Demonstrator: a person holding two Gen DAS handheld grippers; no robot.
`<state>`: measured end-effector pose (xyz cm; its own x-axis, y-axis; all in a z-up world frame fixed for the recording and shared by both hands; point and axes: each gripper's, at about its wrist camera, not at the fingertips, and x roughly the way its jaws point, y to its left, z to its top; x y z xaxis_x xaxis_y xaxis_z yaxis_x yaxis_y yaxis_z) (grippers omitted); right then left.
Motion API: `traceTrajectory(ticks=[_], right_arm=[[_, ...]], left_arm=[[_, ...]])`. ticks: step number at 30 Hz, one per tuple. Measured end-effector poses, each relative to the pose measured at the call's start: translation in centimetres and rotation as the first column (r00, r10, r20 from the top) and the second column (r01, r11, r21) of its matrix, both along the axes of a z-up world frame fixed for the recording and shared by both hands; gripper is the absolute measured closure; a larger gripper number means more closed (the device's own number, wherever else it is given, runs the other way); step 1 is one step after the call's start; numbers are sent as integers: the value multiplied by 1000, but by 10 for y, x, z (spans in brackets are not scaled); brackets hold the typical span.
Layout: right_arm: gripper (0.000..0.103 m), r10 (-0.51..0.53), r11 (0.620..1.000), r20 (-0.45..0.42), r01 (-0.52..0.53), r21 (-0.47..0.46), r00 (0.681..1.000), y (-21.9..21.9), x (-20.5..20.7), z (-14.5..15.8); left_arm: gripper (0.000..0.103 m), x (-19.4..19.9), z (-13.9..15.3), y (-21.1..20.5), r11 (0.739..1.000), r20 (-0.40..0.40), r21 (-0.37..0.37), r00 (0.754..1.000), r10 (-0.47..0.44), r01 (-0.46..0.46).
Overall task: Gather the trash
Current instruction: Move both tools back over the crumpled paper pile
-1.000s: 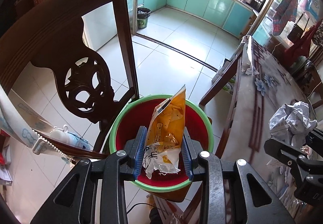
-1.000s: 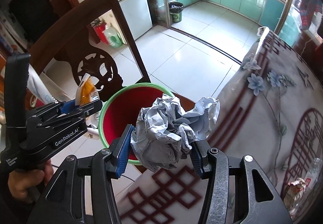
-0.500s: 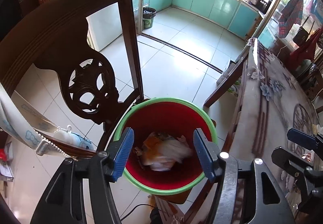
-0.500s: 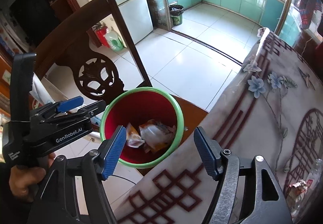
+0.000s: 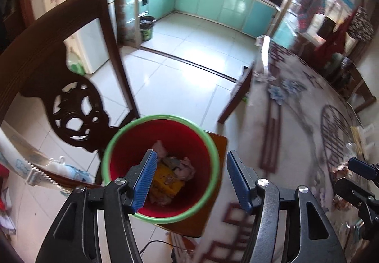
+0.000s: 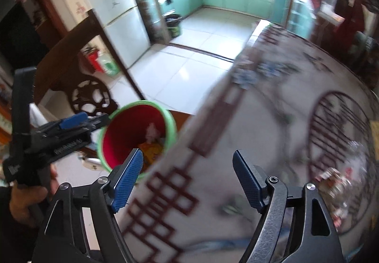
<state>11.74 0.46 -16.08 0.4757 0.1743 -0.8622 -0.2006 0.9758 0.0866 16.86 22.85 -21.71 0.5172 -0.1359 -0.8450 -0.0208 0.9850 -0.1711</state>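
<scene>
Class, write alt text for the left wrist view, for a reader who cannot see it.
Open, empty left tongs hover over a red bin holding a yellow wrapper and crumpled paper. The bin sits on a chair beside a table.

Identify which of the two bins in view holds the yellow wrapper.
The red bin with the green rim, on the chair beside the table, holds the yellow wrapper; the dark bin stands far off by the kitchen doorway.

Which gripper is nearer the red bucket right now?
Left. The left gripper hangs open directly over the red bucket; the right gripper, also open, is beside it over the table.
</scene>
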Motion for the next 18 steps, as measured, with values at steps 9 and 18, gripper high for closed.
traceTrajectory(ticks=[9, 18], right_arm=[[21, -214, 964, -80, 197, -179, 974, -153, -40, -17], [21, -287, 958, -203, 273, -92, 936, -259, -57, -57]], left_arm=[[43, -20, 18, -92, 990, 26, -13, 989, -143, 144], [43, -41, 27, -192, 980, 13, -19, 981, -196, 196]])
